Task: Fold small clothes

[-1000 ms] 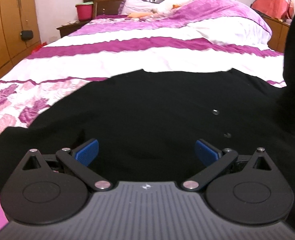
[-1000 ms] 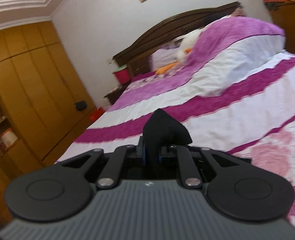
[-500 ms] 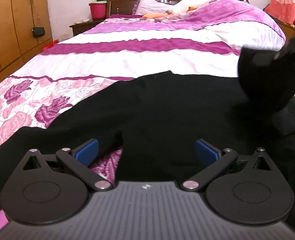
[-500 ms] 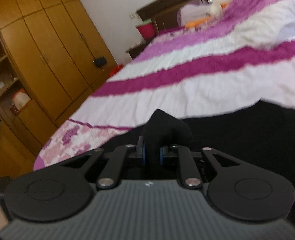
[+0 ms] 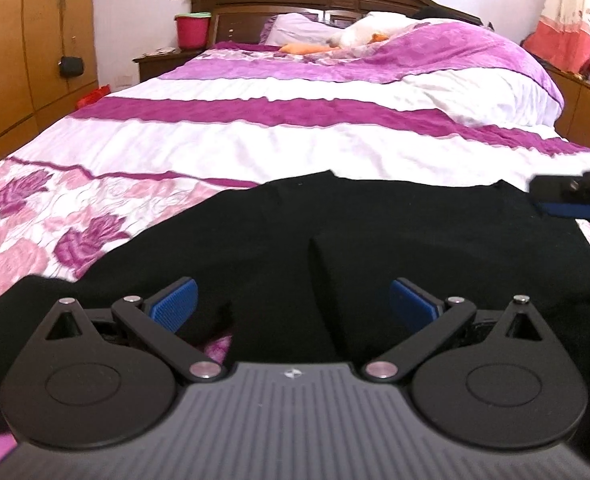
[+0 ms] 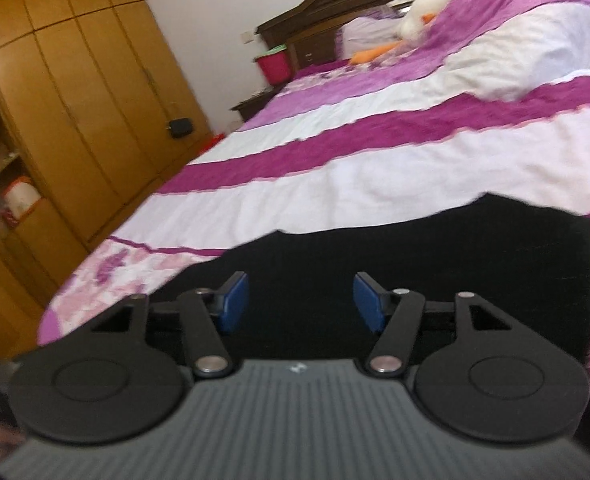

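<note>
Bedspread [image 5: 255,152] bears black garment [image 5: 375,240] beneath both tools.

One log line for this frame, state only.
phase: fold laid | black knit garment: flat on striped bedspread | right gripper: opening, nothing between fingers | left gripper: open

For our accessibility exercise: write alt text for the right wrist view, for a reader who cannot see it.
The right gripper, its blue-padded jaws opening with nothing between them, hovers over a black garment spread on a bed with a pink, white and purple cover. A wooden wardrobe stands on the left.
</note>
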Tool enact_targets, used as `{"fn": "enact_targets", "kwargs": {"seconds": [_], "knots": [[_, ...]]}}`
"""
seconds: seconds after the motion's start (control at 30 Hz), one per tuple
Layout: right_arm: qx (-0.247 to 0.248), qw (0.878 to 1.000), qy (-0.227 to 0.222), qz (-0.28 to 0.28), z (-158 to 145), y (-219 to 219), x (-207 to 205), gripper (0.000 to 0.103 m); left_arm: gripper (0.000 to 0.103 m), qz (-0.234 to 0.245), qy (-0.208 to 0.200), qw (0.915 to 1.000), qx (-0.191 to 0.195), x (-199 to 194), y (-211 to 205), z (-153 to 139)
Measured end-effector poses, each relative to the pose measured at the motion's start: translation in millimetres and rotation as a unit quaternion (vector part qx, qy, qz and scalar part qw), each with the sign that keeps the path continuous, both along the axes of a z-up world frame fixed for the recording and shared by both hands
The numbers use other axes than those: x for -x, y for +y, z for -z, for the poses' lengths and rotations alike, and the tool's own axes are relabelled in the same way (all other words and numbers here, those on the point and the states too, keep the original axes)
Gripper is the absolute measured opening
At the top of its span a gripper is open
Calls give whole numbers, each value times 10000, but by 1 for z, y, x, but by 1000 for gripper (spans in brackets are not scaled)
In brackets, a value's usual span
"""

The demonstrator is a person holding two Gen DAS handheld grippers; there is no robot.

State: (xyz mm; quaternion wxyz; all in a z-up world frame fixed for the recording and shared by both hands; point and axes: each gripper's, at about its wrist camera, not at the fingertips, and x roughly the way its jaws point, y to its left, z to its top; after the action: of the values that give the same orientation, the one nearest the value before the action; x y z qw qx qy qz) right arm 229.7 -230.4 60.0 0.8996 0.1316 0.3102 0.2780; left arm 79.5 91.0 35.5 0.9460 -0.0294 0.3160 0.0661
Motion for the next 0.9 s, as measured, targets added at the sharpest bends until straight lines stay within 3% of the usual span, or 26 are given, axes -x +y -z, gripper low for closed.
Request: {"fn": "enact_targets", "kwargs": {"seconds": [0.33,0.47,0.6,0.8,0.83,0.87,0.9], "knots": [[571,9888,302,1349,28,-93,-28,62,103,207,-29,9997,-149,-43,-15,14],[800,9815,383,1695,45,-110,-50,62,100,151,-72,9998,-66,-60,-10,22],[612,9815,656,1692,64,-111,-74,62,94,82,-36,9999,88,-76,-4,33],[569,9871,513,1409,74,-93,-95,60,92,-53,33,9984,569,-92,7,49],[601,9876,479,1366,72,-90,-97,55,90,-76,-10,9982,587,-94,6,50],[675,9884,397,1301,71,-86,-97,28,84,-53,-52,9981,609,-95,6,51],[795,9888,258,1239,68,-83,-96,14,58,-2,-104,9980,623,-95,4,51]]}}
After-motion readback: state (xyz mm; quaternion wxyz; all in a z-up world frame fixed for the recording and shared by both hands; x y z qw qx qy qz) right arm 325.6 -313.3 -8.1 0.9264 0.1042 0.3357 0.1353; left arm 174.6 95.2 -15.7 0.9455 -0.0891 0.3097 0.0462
